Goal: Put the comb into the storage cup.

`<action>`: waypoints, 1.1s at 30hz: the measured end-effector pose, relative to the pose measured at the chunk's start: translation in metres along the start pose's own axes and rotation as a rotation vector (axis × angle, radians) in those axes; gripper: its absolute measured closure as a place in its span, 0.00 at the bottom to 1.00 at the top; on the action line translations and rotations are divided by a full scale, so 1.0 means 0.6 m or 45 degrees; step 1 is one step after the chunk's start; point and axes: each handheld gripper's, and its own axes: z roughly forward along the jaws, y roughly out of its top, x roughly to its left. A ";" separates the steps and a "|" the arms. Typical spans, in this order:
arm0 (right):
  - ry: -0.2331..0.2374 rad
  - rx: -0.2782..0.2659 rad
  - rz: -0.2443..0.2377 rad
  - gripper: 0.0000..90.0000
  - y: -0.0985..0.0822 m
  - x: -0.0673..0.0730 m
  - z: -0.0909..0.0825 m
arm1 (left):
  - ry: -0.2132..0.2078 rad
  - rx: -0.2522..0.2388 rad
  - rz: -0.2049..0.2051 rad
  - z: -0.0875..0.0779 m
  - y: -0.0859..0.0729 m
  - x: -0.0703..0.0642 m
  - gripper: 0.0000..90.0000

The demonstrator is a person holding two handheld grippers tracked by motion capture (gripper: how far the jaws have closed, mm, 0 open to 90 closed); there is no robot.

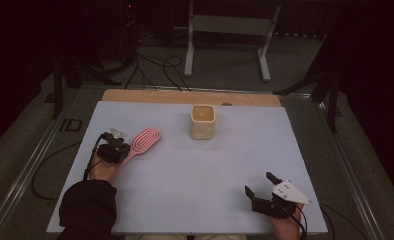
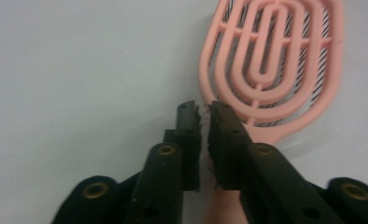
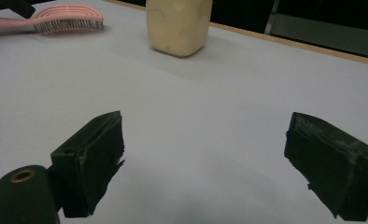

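On the desk's (image 1: 185,170) left side, the left claw (image 2: 204,116) is clenched on the pink hairbrush's (image 1: 144,141) handle, ready to lift. Next, carrying it probably toward the cream cup (image 1: 203,122) needs a firm grip. The right claw (image 3: 205,154) rests released.

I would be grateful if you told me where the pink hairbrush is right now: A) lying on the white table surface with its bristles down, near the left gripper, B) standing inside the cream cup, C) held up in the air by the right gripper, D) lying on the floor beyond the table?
A: the pink hairbrush lies flat on the table, bristles down, its handle at the left gripper.
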 end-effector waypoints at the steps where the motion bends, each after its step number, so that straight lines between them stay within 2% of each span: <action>1: 0.000 0.001 0.001 0.13 0.000 0.000 0.000 | 0.003 -0.013 -0.006 -0.003 0.000 0.000 0.87; 4: 0.000 -0.003 0.004 0.13 0.000 0.000 0.000 | -0.002 -0.066 -0.006 -0.019 0.001 0.000 0.75; 11: 0.003 -0.004 0.003 0.13 0.000 0.000 0.000 | -0.077 -0.250 -0.025 -0.076 -0.012 0.001 0.43; 16: 0.012 -0.006 -0.003 0.13 0.001 0.000 0.000 | -0.101 -0.351 -0.027 -0.113 -0.043 -0.005 0.26; 21: 0.041 -0.028 -0.009 0.13 0.008 0.000 0.001 | -0.133 -0.423 -0.061 -0.137 -0.080 -0.008 0.00; 25: 0.059 -0.041 -0.025 0.13 0.012 0.001 0.002 | -0.121 -0.487 -0.067 -0.151 -0.109 -0.013 0.00; 33: 0.091 -0.057 -0.034 0.13 0.023 -0.006 0.009 | -0.137 -0.511 0.023 -0.165 -0.143 -0.035 0.00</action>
